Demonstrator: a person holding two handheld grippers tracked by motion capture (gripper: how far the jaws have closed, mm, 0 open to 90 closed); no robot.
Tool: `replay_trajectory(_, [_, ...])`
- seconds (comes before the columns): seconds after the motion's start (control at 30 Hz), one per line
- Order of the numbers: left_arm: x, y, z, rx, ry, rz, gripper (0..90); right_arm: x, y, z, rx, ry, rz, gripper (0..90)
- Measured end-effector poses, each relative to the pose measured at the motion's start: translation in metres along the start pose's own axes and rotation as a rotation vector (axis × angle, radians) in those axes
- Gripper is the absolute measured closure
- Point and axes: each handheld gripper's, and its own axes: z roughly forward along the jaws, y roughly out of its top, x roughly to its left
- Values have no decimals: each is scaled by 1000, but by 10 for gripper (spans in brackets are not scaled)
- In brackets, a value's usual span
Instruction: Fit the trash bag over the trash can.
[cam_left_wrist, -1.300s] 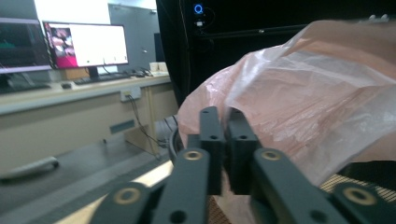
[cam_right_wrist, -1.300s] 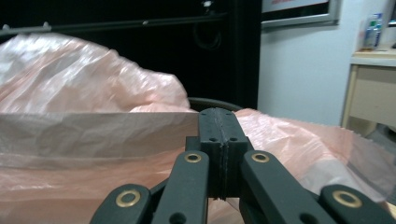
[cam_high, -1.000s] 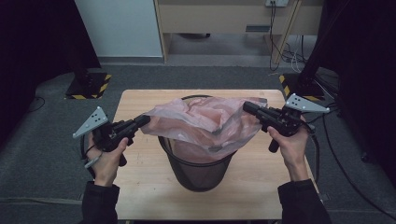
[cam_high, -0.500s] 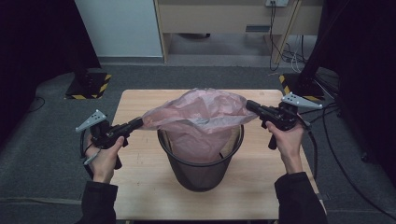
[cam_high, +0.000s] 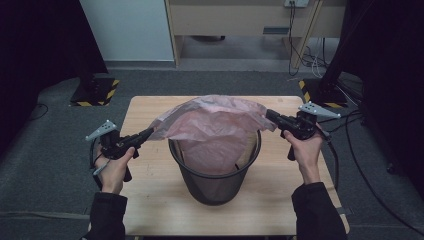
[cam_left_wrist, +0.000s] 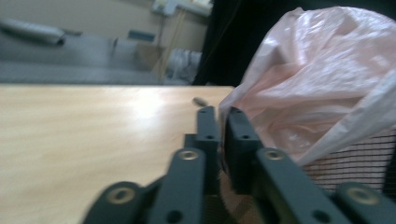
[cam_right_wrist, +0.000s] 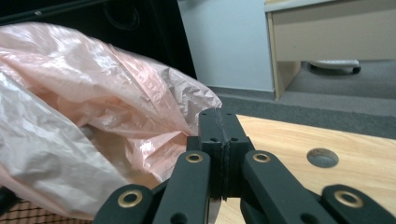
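Left gripper: I hold it at the left of the table, jaws closed on the left edge of the pink plastic bag. In the left gripper view, the left gripper shows a thin fold of bag film pinched between its two black jaws, with the pink plastic bag billowing up to the right.

Right gripper: I hold it at the right of the table, jaws clamped on the opposite edge of the bag. In the right gripper view, the right gripper has its jaws pressed together, with the pink plastic bag bunched to the left and running into the closed jaws.

Bag position: stretched between both grippers, directly above the black mesh bin. Its lower part hangs inside the bin; its upper part domes above the rim.

Bin position: upright at the middle of the wooden table, between my two hands. The mesh wall of the black mesh bin shows beneath the bag in the left gripper view.

Surroundings: grey carpet lies around the table. A round hole in the tabletop shows to the right in the right gripper view.
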Motion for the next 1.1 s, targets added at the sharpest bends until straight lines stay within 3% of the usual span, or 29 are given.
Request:
replay_trajectory(0.07, [-3,3,-2,-35,-15,34,742,2,2,-1,-11,10,-11,886])
replay_trajectory(0.17, [-9,8,-4,-81,-40,88,636,4,4,-2,-51,37,-34,793])
replay_trajectory(0.37, [-16,15,0,-105,-75,129,580,9,10,-1,-126,79,-64,595])
replay_trajectory(0.5, [-17,18,3,-125,-90,136,590,10,15,2,-146,106,-90,563])
replay_trajectory(0.6, [-18,19,2,-139,-100,135,681,11,16,2,-141,122,-93,699])
replay_trajectory(0.7, [-16,20,2,-153,-102,99,824,10,16,1,-126,126,-80,865])
replay_trajectory(0.77, [-15,22,4,-141,-89,74,885,9,16,2,-114,118,-57,900])
replay_trajectory(0.87, [-14,20,10,-97,-39,56,900,6,15,8,-78,93,-30,900])
replay_trajectory(1.0, [-10,13,18,-26,73,25,900,3,10,15,-25,39,-18,900])
replay_trajectory(1.1, [-2,2,21,24,117,-20,900,1,6,17,5,13,-5,900])
